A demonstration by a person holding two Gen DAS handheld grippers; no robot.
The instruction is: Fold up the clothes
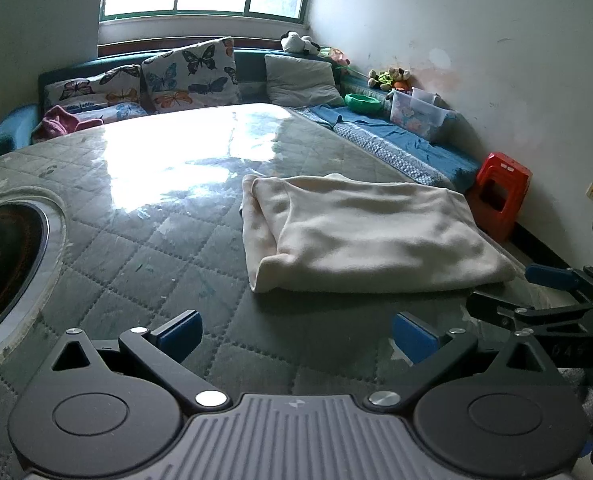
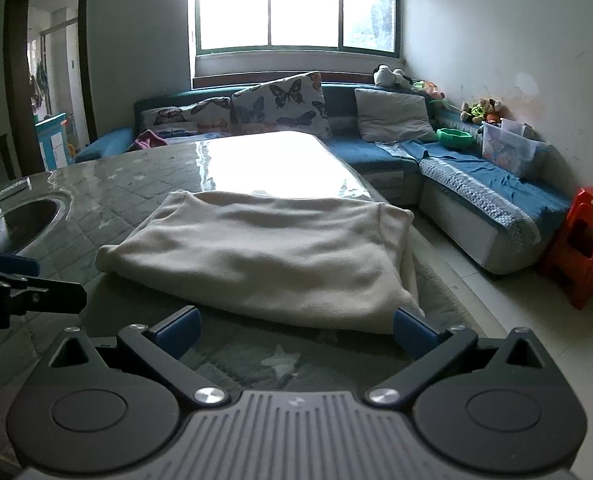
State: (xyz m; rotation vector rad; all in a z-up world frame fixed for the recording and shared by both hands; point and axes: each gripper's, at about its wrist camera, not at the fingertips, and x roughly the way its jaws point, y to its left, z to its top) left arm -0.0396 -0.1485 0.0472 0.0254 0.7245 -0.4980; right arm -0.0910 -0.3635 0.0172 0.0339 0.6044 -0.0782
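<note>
From the left wrist camera, the left gripper point(image 1: 294, 336) hangs over the quilted table point(image 1: 136, 248) with its blue fingers spread wide and nothing between them; the folded cream garment point(image 1: 360, 236) lies ahead and to the right, apart from it, and the right gripper point(image 1: 552, 292) reaches in at the right edge. From the right wrist camera, the right gripper point(image 2: 294, 330) is likewise spread and empty, its right finger point(image 2: 412, 330) just beside the garment's near corner, the garment point(image 2: 264, 256) lying directly ahead on the table point(image 2: 108, 196) near the blue sofa point(image 2: 476, 188).
</note>
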